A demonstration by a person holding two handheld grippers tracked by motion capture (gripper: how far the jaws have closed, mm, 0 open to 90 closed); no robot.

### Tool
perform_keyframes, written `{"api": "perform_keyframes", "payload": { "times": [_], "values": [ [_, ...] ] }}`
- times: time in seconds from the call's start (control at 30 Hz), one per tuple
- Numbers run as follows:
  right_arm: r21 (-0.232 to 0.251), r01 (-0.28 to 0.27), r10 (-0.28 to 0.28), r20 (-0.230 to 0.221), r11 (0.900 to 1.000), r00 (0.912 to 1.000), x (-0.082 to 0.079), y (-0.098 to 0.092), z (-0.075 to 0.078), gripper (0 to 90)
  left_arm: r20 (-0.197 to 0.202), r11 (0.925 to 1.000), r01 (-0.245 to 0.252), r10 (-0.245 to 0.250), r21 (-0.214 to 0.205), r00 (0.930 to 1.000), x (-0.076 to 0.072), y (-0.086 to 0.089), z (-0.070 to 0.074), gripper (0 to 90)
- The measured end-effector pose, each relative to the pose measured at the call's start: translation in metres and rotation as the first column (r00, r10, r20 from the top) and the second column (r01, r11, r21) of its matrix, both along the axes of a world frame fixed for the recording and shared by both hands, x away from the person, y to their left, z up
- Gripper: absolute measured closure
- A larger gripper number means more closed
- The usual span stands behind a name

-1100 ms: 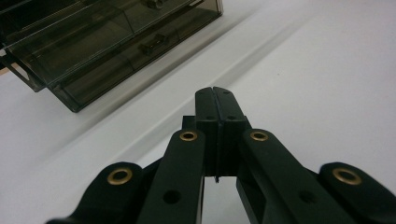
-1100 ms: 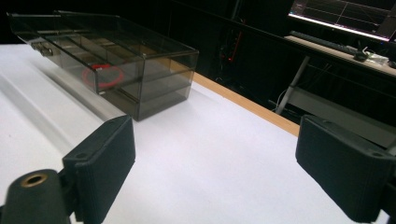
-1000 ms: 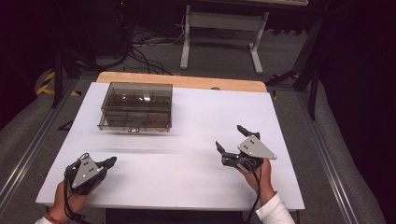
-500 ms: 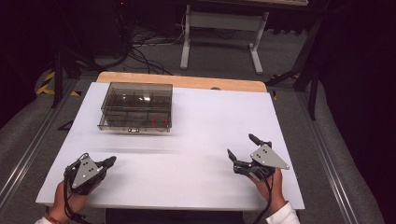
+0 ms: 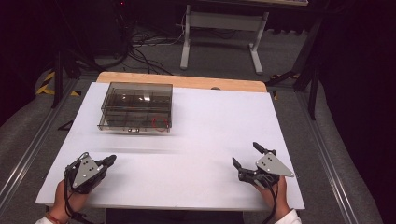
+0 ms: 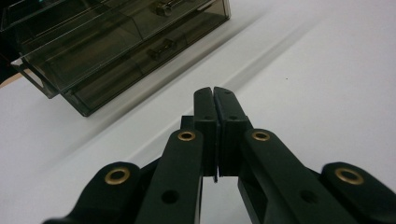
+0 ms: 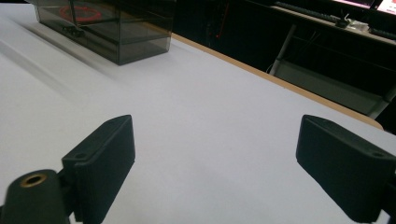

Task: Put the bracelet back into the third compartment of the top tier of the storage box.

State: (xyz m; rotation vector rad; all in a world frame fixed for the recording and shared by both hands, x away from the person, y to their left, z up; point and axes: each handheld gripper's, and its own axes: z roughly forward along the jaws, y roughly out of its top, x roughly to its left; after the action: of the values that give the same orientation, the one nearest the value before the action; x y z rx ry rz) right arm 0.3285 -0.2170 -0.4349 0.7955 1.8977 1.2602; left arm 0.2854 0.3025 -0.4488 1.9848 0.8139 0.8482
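Ahead of the left tool (image 5: 108, 162), well apart on the white worktop (image 5: 205, 135), stands the smoky transparent plastic drawer box (image 5: 136, 106). Its jaws are closed on nothing; the right tool (image 5: 246, 155) is wide open, empty.

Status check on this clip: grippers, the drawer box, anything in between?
Left gripper shut, empty. Right gripper open, empty. Smoky plastic drawer box at far left of the table, drawers closed, untouched. Nothing in the way.

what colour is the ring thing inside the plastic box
Red, lying inside the smoky see-through box; the ring shows best in the high view.
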Motion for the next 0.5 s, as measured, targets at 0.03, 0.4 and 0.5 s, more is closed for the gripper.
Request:
{"api": "perform_keyframes", "payload": {
  "times": [0.03, 0.4, 0.5],
  "values": [
    [0.006, 0.003, -0.003, -0.003, 1.0000, 1.0000, -0.001, -0.001, -0.002, 12.6, 0.002, 1.0000, 0.000, 0.000, 0.003, 1.0000, 0.000, 0.000, 0.000, 88.5],
    [0.009, 0.009, -0.008, -0.030, 0.9999, 0.9995, -0.012, -0.009, -0.011, 12.5, 0.027, 0.9993, -0.025, 0.026, -0.026, 0.9993, 0.015, 0.001, 0.009, 88.7],
    [0.010, 0.008, -0.008, -0.022, 0.9999, 0.9997, -0.014, -0.010, -0.011, 12.5, 0.037, 0.9993, -0.032, 0.033, -0.019, 0.9988, 0.019, 0.002, 0.011, 88.7]
  ]
}}
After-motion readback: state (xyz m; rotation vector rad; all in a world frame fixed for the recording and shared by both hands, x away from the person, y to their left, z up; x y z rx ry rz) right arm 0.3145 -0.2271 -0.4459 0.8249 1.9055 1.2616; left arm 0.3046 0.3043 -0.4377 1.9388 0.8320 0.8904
